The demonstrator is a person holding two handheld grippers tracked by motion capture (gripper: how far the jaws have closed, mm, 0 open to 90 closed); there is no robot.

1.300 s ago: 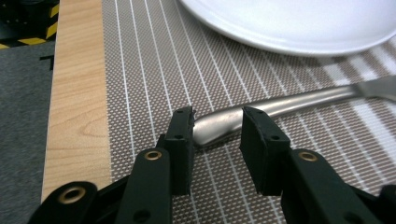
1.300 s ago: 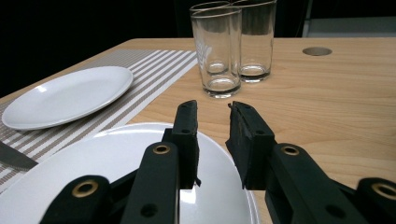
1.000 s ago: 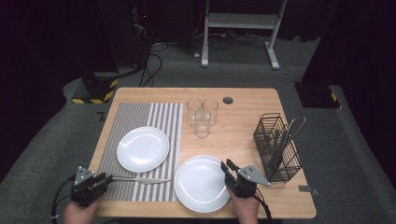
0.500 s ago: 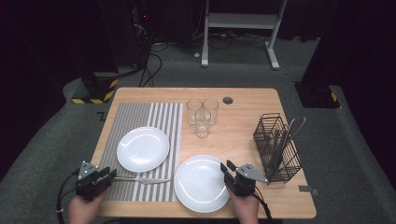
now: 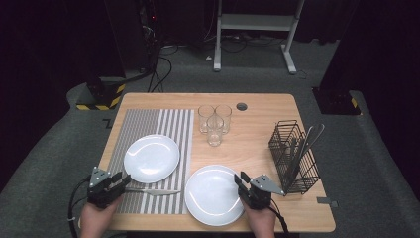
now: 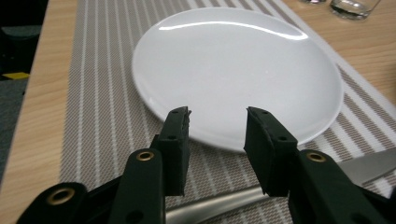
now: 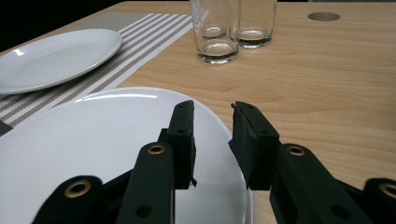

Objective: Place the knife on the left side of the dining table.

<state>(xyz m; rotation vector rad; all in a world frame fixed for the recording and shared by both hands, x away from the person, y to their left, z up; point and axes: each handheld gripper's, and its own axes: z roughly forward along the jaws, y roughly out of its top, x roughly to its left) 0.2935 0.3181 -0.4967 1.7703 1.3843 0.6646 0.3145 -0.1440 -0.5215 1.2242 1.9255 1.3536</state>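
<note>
A small white plate rests on the striped placemat; a larger white plate sits on bare wood near the front edge. A table knife lies on the mat in front of the small plate. My left gripper hovers over the knife's handle end. In the left gripper view its jaws stand open and have just been opening, with the handle lying below them, untouched, and the small plate ahead. My right gripper is open over the large plate's right rim, gripping nothing.
Three empty glasses stand mid-table, also seen in the right gripper view. A black wire cutlery basket holding a few utensils stands at the right edge. A round cable hole is near the back.
My left gripper has crept forward and to the right along the knife and its jaws have widened. The right gripper, plates and knife have stayed put.
</note>
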